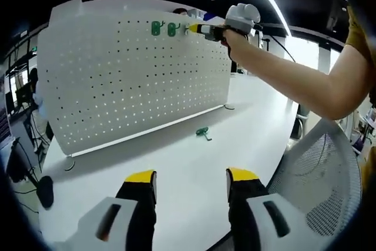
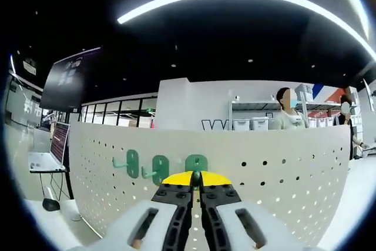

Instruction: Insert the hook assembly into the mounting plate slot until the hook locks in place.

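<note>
Left yellow-tipped black-and-grey tongs point(image 1: 191, 181) sit low in the left gripper view, jaws spread wide apart with nothing between them; a bare forearm point(image 1: 282, 74) stretches out from the right, gloved hand point(image 1: 239, 20) wrapped round the right yellow-tipped tongs point(image 1: 194, 28), held high and level; in the right gripper view, those tongs point(image 2: 196, 178) show jaws pressed nearly together.

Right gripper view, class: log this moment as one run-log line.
right tongs: shut on third green plastic hook, at white perforated pegboard | left tongs: open, idle | spare green hook: on white table
</note>
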Tool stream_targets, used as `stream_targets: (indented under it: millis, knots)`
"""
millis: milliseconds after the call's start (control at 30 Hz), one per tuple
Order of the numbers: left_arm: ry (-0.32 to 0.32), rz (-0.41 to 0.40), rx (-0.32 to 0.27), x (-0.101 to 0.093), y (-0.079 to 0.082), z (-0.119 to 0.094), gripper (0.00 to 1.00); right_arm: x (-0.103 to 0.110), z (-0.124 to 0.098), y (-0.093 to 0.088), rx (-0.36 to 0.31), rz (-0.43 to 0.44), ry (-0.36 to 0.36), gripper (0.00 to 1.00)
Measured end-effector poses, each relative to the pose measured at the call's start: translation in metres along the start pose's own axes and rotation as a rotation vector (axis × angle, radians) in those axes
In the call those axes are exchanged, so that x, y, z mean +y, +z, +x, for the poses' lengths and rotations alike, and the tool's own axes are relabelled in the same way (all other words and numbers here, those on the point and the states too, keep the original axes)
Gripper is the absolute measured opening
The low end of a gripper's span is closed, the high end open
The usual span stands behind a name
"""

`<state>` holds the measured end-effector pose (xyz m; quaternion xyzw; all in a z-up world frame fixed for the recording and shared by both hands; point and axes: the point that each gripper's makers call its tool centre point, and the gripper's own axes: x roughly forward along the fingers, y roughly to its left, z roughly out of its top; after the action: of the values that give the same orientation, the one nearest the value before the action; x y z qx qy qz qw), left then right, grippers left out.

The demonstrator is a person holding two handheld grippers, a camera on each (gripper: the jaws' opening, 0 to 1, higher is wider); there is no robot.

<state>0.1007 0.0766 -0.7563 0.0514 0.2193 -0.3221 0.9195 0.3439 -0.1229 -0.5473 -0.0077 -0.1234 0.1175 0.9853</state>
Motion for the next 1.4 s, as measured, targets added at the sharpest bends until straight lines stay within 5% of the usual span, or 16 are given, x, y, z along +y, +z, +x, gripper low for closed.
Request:
stream_targets:
  millis: [1400]
  knots:
    - [-0.016, 0.001, 0.026, -0.002, -0.005, 0.002, 0.43, -0.001, 0.011, -0.006, 0.040, -0.051, -0.113, 0.01]
